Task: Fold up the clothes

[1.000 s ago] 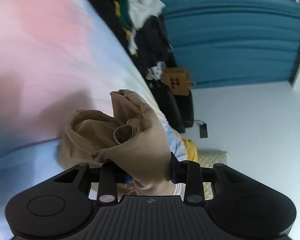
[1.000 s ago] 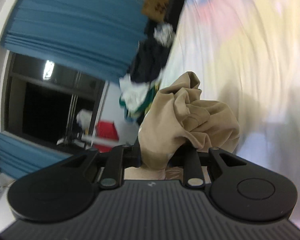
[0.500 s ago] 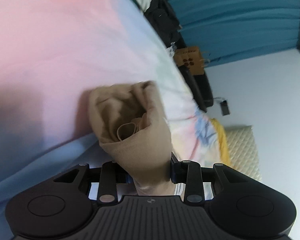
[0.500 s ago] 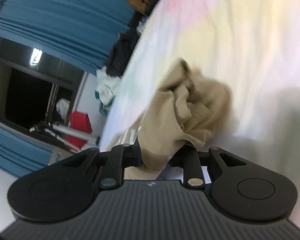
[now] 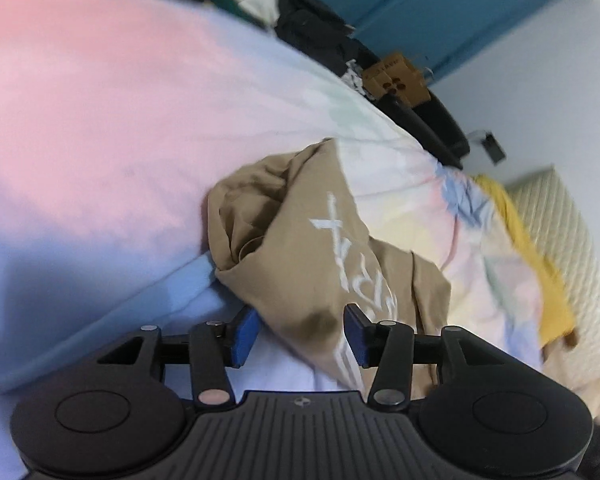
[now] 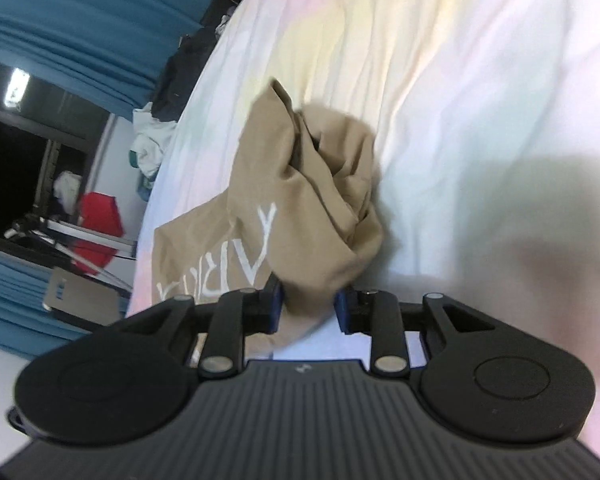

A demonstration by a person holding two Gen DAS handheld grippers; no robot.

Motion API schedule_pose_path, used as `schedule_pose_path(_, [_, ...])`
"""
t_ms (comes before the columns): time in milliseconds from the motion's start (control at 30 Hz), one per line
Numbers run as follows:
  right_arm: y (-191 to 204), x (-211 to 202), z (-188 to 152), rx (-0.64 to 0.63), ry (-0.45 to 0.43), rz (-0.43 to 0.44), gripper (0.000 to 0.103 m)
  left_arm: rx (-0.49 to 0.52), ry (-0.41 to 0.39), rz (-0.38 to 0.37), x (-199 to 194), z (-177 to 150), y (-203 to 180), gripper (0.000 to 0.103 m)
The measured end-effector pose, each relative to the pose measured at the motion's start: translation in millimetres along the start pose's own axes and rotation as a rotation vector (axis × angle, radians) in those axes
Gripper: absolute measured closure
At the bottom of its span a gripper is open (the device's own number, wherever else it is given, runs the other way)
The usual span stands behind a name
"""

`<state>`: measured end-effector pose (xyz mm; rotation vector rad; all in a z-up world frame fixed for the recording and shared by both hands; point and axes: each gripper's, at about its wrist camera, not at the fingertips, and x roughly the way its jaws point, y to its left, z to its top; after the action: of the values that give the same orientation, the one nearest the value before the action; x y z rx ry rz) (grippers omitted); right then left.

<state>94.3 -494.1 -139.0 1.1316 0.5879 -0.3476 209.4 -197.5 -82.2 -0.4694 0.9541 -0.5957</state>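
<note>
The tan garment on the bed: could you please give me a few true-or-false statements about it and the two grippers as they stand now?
1. The tan garment lies bunched on a pastel bedsheet. True.
2. The left gripper is clamped tight on the cloth. False: its jaws stand apart, with cloth lying loosely between them.
3. The garment carries white lettering. True.
4. The garment is neatly folded into a flat rectangle. False: it is crumpled in a heap.
5. The right gripper is far away from the garment. False: cloth sits between its jaws, which stand apart.
6. Blue curtains hang in the background. True.
</note>
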Motion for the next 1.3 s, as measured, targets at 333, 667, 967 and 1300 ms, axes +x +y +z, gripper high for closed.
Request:
schedule_pose_path(333, [68, -135, -21, -0.264, -0.15, 0.022, 0.072, 0.308, -0.19, 0.064, -147, -13, -93, 0.023])
schedule_pose_path(667, [114, -242, -90, -0.546, -0.272, 0.049, 0.024, 0.579, -0.331, 0.091, -272, -74, -152, 0.0])
schedule_pose_path(967, [124, -282, -161, -0.758, -0.418, 0.042, 0.014, 0.671, -0.385, 0.175, -310, -137, -132, 0.0])
schedule_pose_path(1300, [105, -246, -200, -0.853, -0.45, -0.04, 0.014, 0.658, -0.454, 0.212, -306, -165, -97, 0.0])
